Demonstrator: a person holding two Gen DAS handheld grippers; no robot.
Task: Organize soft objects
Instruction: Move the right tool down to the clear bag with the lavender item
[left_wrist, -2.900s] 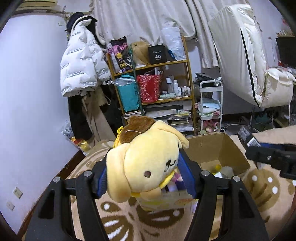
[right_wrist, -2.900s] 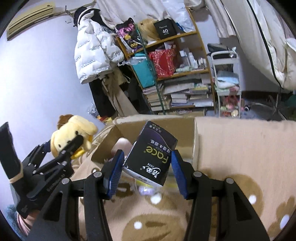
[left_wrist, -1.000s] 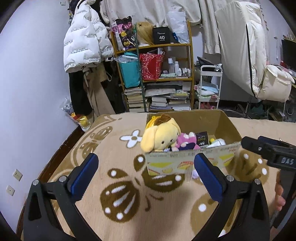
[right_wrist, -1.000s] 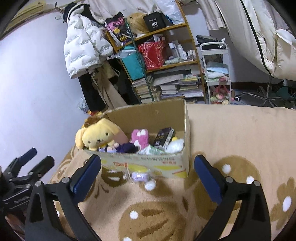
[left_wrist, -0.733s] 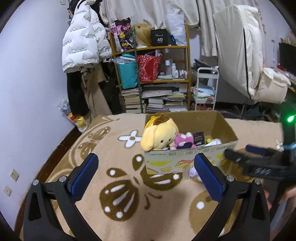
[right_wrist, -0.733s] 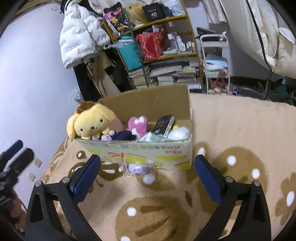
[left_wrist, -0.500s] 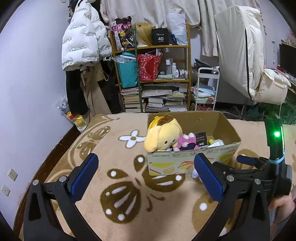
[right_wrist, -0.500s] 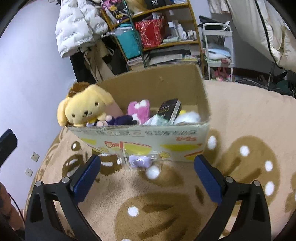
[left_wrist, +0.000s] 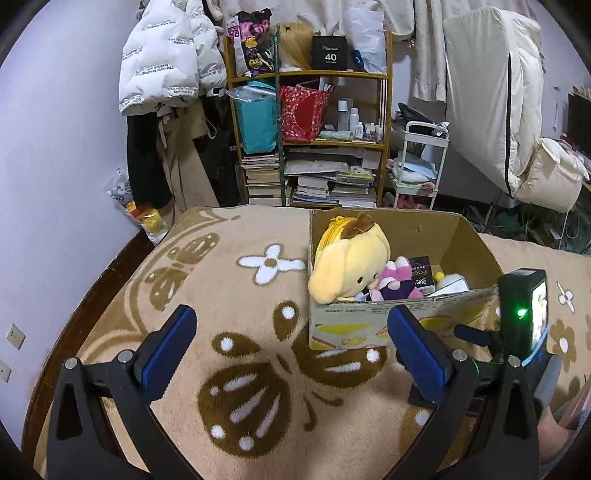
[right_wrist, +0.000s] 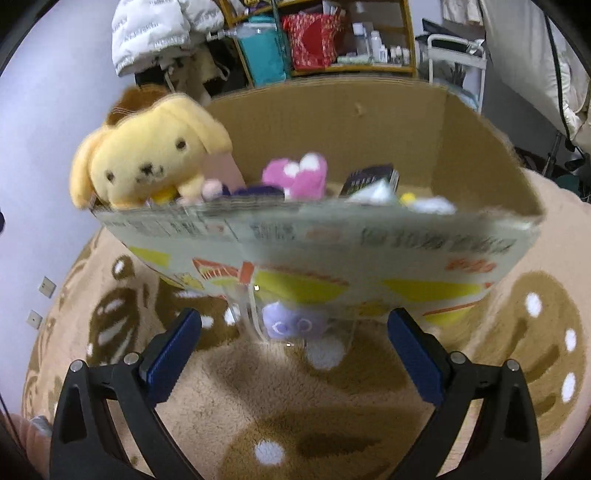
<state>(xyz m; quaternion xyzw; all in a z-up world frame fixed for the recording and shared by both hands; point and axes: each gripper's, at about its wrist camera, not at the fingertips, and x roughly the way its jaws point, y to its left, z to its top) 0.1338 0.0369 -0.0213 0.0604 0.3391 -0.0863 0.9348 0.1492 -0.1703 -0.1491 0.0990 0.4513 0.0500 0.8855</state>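
Note:
A cardboard box (left_wrist: 469, 236) (right_wrist: 332, 110) stands on the beige rug. A yellow dog plush (left_wrist: 351, 262) (right_wrist: 147, 151) leans over its left front corner. A pink plush (left_wrist: 397, 273) (right_wrist: 299, 177) and a dark tissue pack (left_wrist: 421, 273) (right_wrist: 369, 177) lie inside. A small lilac plush in clear wrap (right_wrist: 291, 325) lies on the rug against the box front. My left gripper (left_wrist: 291, 347) is open and empty, back from the box. My right gripper (right_wrist: 291, 350) is open and empty, low and close before the lilac plush; it also shows in the left wrist view (left_wrist: 521, 317).
A shelf (left_wrist: 314, 122) with books and bags, a white puffer jacket (left_wrist: 166, 59), a white trolley (left_wrist: 421, 166) and hanging bedding (left_wrist: 491, 92) stand behind the rug. The wall (left_wrist: 55, 184) is at left with sockets low down.
Both grippers let go of the yellow plush and the tissue pack, which now lie in the box. The right gripper has since dropped low and moved close to the box front.

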